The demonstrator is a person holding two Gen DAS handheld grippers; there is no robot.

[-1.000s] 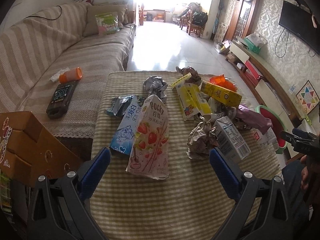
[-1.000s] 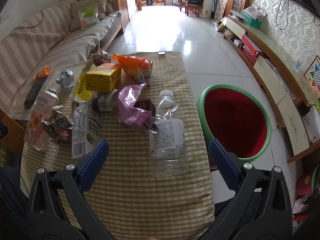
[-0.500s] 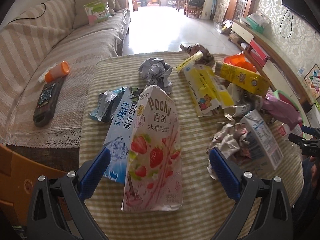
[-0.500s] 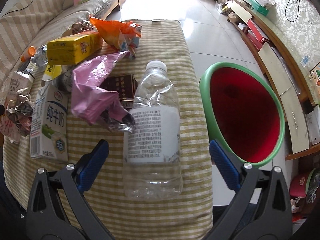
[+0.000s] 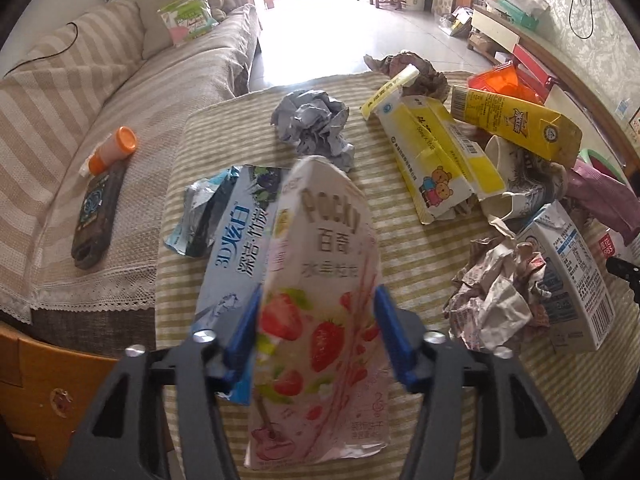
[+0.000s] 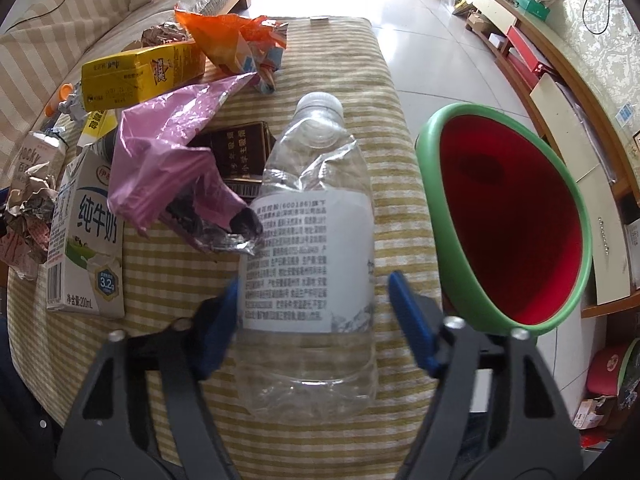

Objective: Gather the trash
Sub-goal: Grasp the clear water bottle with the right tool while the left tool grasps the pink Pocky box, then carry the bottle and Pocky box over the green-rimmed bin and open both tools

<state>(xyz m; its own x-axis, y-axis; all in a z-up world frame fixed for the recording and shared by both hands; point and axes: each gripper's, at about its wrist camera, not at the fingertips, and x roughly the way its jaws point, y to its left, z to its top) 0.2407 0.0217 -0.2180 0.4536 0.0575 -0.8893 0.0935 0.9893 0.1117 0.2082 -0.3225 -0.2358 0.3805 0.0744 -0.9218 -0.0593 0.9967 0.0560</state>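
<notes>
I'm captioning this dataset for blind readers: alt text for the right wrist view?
The right gripper is closing around a clear plastic bottle lying on a striped tablecloth. A green bin with a red inside stands right of it; cartons and wrappers lie left.

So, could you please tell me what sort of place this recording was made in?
Most likely a home living room: a striped sofa beside a cloth-covered coffee table, with a low TV cabinet along the patterned wallpapered wall.
</notes>
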